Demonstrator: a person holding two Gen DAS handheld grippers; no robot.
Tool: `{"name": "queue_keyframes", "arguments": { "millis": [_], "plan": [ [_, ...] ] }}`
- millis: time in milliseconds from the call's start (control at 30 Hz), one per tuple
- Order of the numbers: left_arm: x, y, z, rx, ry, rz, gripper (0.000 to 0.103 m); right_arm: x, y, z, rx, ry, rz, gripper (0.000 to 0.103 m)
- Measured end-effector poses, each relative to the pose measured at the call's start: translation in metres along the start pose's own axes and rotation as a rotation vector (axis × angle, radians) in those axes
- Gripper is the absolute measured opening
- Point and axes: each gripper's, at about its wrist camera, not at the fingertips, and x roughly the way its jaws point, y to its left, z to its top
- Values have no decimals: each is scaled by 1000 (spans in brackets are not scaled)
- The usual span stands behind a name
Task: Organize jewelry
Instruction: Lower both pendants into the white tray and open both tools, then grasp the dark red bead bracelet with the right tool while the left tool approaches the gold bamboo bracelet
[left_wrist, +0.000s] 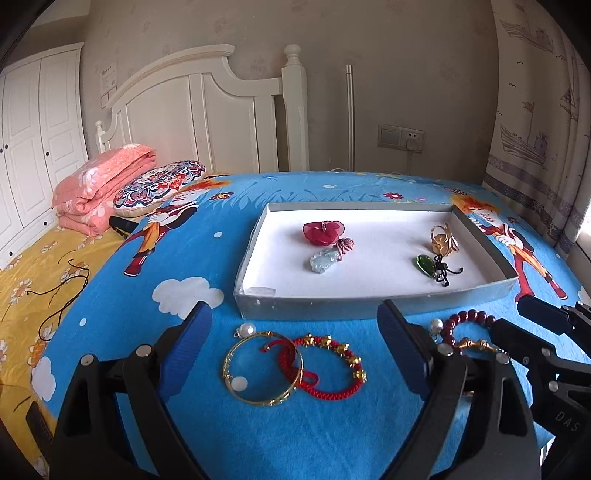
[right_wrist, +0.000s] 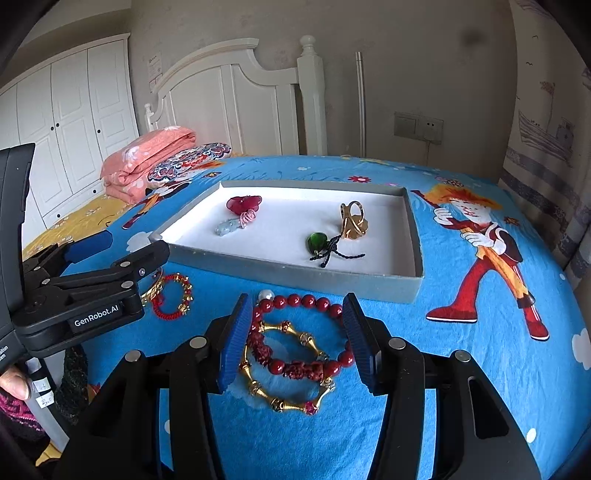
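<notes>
Right wrist view: the bead bracelet (right_wrist: 299, 332) lay between the right gripper's (right_wrist: 295, 343) half-open, empty jaws, over a gold bangle (right_wrist: 280, 395). The tray (right_wrist: 295, 273) sat just above, and the left gripper (right_wrist: 122, 251), wide open and empty, at left.

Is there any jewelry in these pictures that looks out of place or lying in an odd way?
Yes. Four bracelets lie on the blue cover, outside the tray: a gold bangle overlapping a red cord bracelet, and a red bead bracelet over a gold link bracelet. A pearl piece lies loose beside the first pair.
</notes>
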Motion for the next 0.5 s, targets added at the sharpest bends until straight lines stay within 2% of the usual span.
{"name": "queue_keyframes", "arguments": {
  "millis": [267, 400, 500],
  "plan": [
    [-14, 2, -45, 11, 25, -29, 88, 4, 10, -15, -20, 16, 42, 48],
    [-8, 16, -55, -39, 70, -40, 88, 7, 15, -14, -52, 19, 53, 40],
    [-8, 20, -59, -47, 71, -44, 88, 14, 17, -14, -67, 36, 53, 32]
  ]
}}
